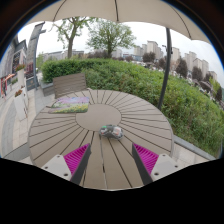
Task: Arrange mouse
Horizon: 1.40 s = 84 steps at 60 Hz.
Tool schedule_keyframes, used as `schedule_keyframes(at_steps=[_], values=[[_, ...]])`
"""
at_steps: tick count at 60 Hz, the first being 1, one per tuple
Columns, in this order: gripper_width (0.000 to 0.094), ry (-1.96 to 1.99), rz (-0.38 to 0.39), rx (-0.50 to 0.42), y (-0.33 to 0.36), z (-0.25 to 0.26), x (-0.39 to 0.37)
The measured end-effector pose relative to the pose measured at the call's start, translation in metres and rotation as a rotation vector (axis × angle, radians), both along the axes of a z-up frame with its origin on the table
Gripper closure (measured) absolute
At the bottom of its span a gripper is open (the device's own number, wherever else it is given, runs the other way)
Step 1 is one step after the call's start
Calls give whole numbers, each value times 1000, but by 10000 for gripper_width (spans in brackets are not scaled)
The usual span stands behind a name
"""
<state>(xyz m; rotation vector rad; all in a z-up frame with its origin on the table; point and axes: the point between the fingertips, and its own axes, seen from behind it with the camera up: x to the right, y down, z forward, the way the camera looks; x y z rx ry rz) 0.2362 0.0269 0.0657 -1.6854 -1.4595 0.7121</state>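
A small grey and white mouse (110,131) lies on the round wooden slatted table (60,135), near the table's middle, just beyond my fingers. My gripper (111,158) is held above the near part of the table. Its fingers are wide apart, with the magenta pads (76,157) facing each other and nothing between them but bare slats. The mouse is ahead of the gap, apart from both fingers.
A flat greenish mat (70,108) lies on the table's far left part. A wooden chair (70,84) stands behind the table. A parasol pole (165,70) rises at the right. A hedge and lawn (185,105) lie beyond.
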Motion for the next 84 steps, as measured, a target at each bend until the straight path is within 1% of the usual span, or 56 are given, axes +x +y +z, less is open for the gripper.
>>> schedule_keyframes(at_steps=[8,14,21,30,34,40,43,52,58,62,63,64,65,66,67,69,71,75,79,84], values=[[84,5,4,-20,16,-30,-23],[83,20,12,-13,30,-44,-46],[81,8,33,-53,36,-63,-72],[76,-14,44,-61,50,-81,-105],[80,-17,56,-81,51,-83,-117],[77,-16,62,-85,56,-80,-136],[76,-21,57,-97,60,-81,-144],[76,-44,29,-95,76,-85,-166],[88,-57,30,-89,80,-85,-176],[138,-64,29,-90,79,-85,-178],[169,-66,30,-89,79,-85,-178],[217,-68,32,-86,78,-85,-178],[288,-71,32,-83,78,-86,-178],[389,-75,29,-76,79,-86,-178],[513,-78,22,-73,81,-86,-178],[527,-90,-9,-59,87,-85,-176],[558,-104,-12,-63,85,-85,-177],[573,-119,-20,-88,84,-78,-179],[584,-95,-37,-92,85,-49,-189],[585,-32,-28,-124,72,1,-217]])
